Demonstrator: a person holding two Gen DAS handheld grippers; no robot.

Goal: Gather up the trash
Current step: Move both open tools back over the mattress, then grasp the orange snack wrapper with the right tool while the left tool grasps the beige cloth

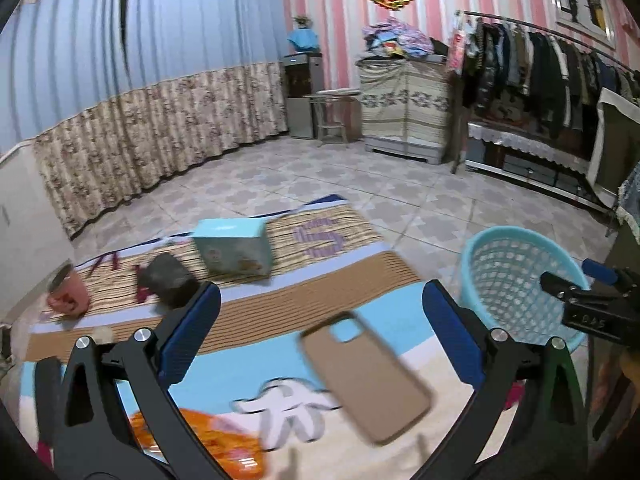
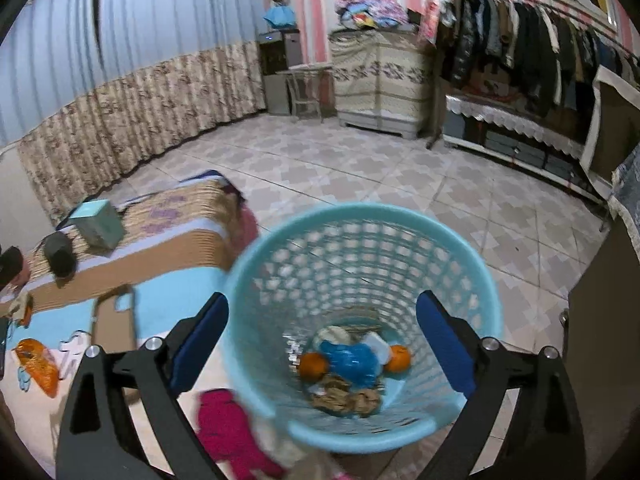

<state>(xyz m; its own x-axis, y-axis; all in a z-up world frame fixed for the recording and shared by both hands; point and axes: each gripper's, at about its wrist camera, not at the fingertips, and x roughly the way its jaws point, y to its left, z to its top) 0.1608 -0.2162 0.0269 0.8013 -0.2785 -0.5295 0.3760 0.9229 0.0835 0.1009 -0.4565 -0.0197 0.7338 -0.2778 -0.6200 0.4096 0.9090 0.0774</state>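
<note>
- Right gripper [image 2: 322,320]: jaws spread wide, nothing between the pads. It hangs above the mouth of the light-blue basket [image 2: 256,320], pointing down into it.
- Basket stands on the tiled floor [image 2: 360,168] just past the edge of the bed, its near rim close under the gripper. The left wrist view shows the same basket [image 1: 472,256] off the right side of the mattress.
- Trash at the basket bottom: a blue plastic bag [image 2: 352,360], two orange fruits [image 2: 314,365], one each side of the bag, brown crumpled paper [image 2: 346,398] in front, some white scraps behind.
- Left gripper [image 1: 322,322]: jaws wide apart, empty, held over the bedspread [image 1: 280,304].
- On the bedspread below it: a tan phone case [image 1: 368,380], lying flat, apart from both fingers.
- An orange wrapper [image 1: 216,440] lies near the lower edge of the left wrist view, partly behind the left finger.
- Further up the bed: a teal box [image 1: 234,250] upright, a dark lump [image 1: 168,276] beside it, a pink mug [image 1: 68,292] near the left edge of the bed.
- A crimson cloth [image 2: 232,428] lies at the bed edge, just left of the basket.
- Open floor runs wide beyond the bed and basket to the curtain [image 1: 140,128] and the clothes rack [image 1: 540,68].
- A dark cabinet edge [image 2: 600,320] stands just right of the basket.
</note>
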